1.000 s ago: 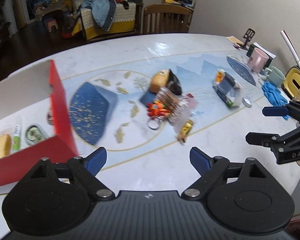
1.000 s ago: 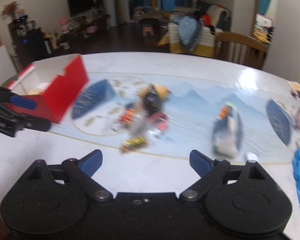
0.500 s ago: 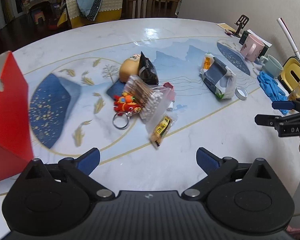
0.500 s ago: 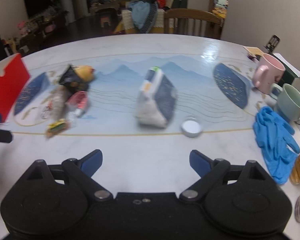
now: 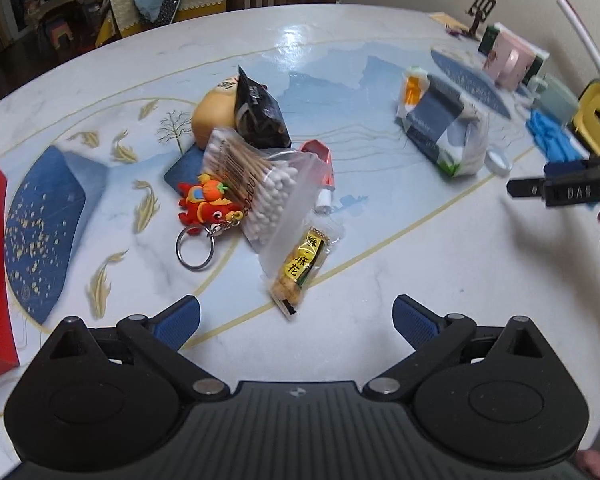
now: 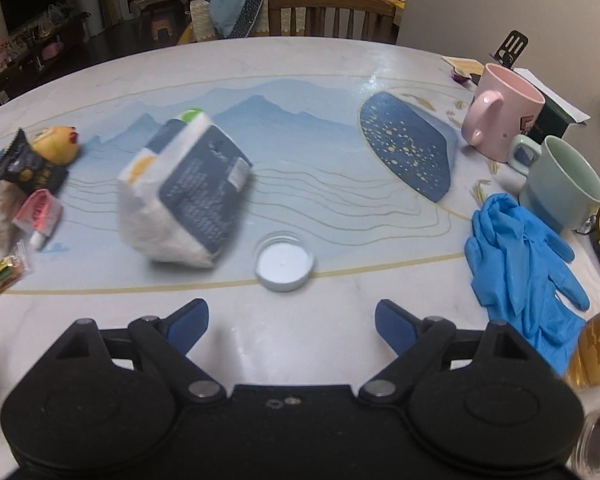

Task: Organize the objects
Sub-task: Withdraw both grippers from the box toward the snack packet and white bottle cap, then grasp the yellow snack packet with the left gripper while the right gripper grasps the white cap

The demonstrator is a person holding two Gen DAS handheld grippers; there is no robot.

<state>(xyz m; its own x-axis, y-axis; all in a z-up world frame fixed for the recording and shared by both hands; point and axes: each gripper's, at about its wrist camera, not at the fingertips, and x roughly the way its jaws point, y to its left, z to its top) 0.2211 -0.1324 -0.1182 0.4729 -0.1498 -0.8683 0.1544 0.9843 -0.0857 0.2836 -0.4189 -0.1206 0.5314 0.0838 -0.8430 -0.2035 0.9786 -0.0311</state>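
While hidden rightward, keychain (image 5: 208, 204) shows leftward.

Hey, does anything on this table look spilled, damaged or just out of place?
Nothing looks spilled or broken. The oddest thing is a small white lid lying alone, rim up, beside the tissue pack, with no matching jar nearby. The cotton swab bag lies heaped over a red keychain and other items.
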